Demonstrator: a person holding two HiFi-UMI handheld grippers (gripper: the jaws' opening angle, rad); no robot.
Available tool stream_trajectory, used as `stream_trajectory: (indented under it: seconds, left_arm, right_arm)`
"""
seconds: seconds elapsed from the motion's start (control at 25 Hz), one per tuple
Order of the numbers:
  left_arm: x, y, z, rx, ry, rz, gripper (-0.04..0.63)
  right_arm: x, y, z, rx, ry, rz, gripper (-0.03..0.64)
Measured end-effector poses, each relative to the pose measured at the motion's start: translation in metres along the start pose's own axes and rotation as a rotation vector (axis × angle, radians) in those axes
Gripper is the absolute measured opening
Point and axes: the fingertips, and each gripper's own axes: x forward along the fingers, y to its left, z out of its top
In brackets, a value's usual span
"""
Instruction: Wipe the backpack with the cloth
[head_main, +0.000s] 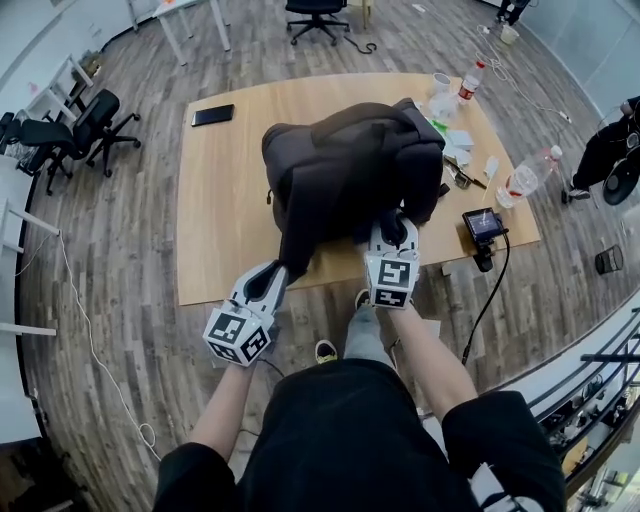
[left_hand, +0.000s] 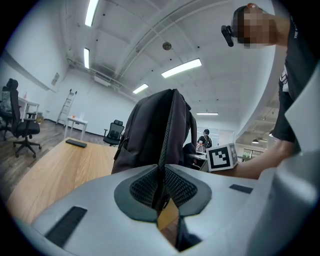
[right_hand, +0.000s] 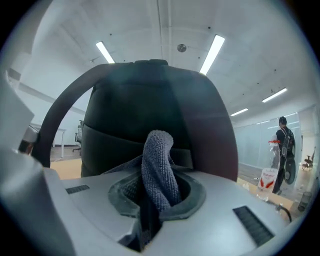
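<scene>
right fingers (right_hand: 191, 195) around nubby grey looped cloth (right_hand: 159, 170)

Backpack (head_main: 350, 165): dark matt woven fabric. Cloth (right_hand: 159, 170): grey, coarse looped terry. Table (head_main: 225, 220): smooth light wood.

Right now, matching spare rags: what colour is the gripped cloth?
Grey; the cloth shows best in the right gripper view.
</scene>
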Motion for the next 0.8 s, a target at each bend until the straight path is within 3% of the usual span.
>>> stream_trajectory:
  seconds: [0.2, 0.52, 0.8]
  left_arm:
    - [-0.013, -0.004, 0.006, 0.022, -0.014, -0.005, 0.055]
    - [-0.036, -0.015, 0.015, 0.067, -0.025, -0.018, 0.054]
    - [-0.055, -0.004, 0.03, 0.066, -0.064, 0.024, 0.054]
  right_arm:
    - [-0.008, 0.045, 0.009, 0.054, 0.002, -0.001, 0.046]
    - [-0.008, 0.116, 0.026, 0.034, -0.017, 0.106, 0.046]
    - [-0.002, 0.176, 0.04, 0.009, -0.049, 0.366, 0.046]
